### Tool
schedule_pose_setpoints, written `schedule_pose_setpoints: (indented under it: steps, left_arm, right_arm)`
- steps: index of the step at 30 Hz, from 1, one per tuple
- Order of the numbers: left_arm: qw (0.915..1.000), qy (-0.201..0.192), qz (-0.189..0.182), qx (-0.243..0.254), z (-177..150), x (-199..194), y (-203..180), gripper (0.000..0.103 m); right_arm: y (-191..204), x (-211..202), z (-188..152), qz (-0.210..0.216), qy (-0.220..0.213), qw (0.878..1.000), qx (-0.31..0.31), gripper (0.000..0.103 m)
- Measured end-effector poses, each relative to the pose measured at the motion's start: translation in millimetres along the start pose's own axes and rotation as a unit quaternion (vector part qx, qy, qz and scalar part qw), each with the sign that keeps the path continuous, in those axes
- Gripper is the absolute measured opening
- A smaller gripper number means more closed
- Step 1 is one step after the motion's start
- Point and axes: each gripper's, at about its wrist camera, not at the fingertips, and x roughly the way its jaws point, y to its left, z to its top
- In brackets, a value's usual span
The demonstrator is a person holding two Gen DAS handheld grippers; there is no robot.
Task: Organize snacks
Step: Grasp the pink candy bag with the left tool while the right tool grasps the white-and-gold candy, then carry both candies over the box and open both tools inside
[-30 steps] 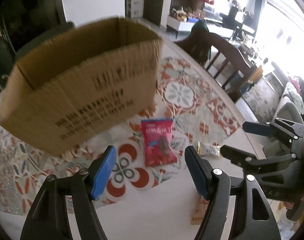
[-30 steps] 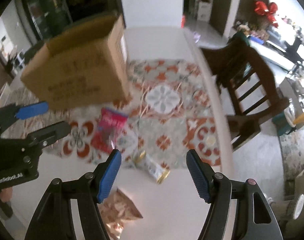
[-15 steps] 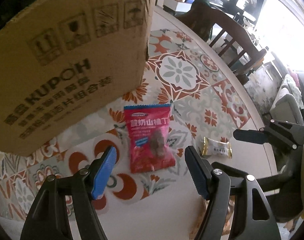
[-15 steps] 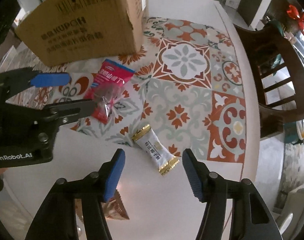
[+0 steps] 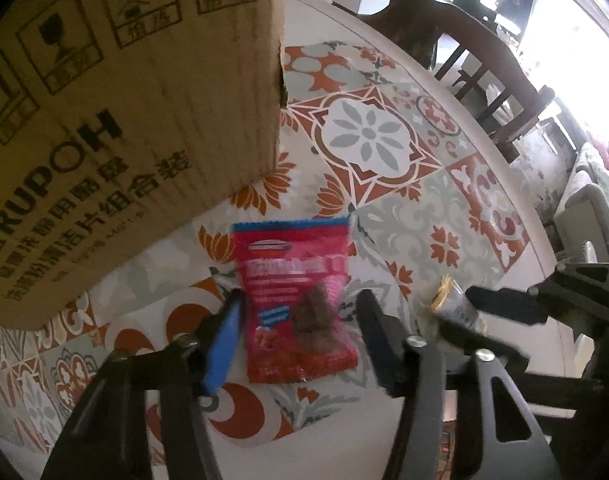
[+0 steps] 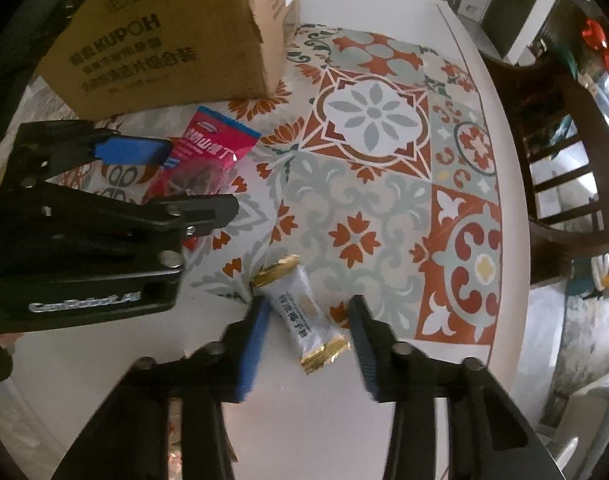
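A red snack bag (image 5: 296, 300) lies flat on the patterned table mat. My left gripper (image 5: 300, 320) is open, low over it, with a finger on each side of the bag. The bag also shows in the right wrist view (image 6: 208, 160) under the left gripper (image 6: 200, 176). A small white and gold candy packet (image 6: 304, 316) lies on the table between the fingers of my open right gripper (image 6: 308, 324). The packet also shows in the left wrist view (image 5: 456, 308) next to the right gripper (image 5: 476, 308). The brown cardboard box (image 5: 124, 112) stands just behind the red bag.
The box also shows in the right wrist view (image 6: 172, 36) at the back left. A wooden chair (image 6: 564, 152) stands at the table's right edge. Another snack bag (image 6: 176, 432) lies under my right gripper's left finger. The round table edge (image 6: 516, 240) curves along the right.
Both grippers have come down and forward. The left now straddles the red bag and the right straddles the white and gold packet. Both have narrowed a little but stay open.
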Motion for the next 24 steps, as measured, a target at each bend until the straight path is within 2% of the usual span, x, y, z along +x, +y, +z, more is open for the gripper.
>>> schedule_pose_setpoints:
  steps: [3,7,17,24]
  left_arm:
    - [1.0,-0.003,-0.005,0.0,-1.1,-0.6,1.1,0.037]
    - [0.9999,-0.007,-0.007,0.001,-8.0,-5.3,3.0,0.033]
    - [0.9992,-0.03,-0.023,-0.013,-23.9,-36.0,5.2,0.031]
    - [0.9962,-0.079,-0.014,-0.033,-33.9,-84.3,14.1,0.031]
  right_arm:
    - [0.9,1.0,0.4,0.001,-0.003,1.0,0.01,0.02]
    - [-0.5,1.2,1.8,0.003,-0.007,1.0,0.024,0.02]
    - [-4.0,-28.3,-4.0,0.013,-0.045,0.997,0.056,0.02]
    - [7.2,-64.8,-0.4,0.014,-0.093,0.994,0.062,0.02]
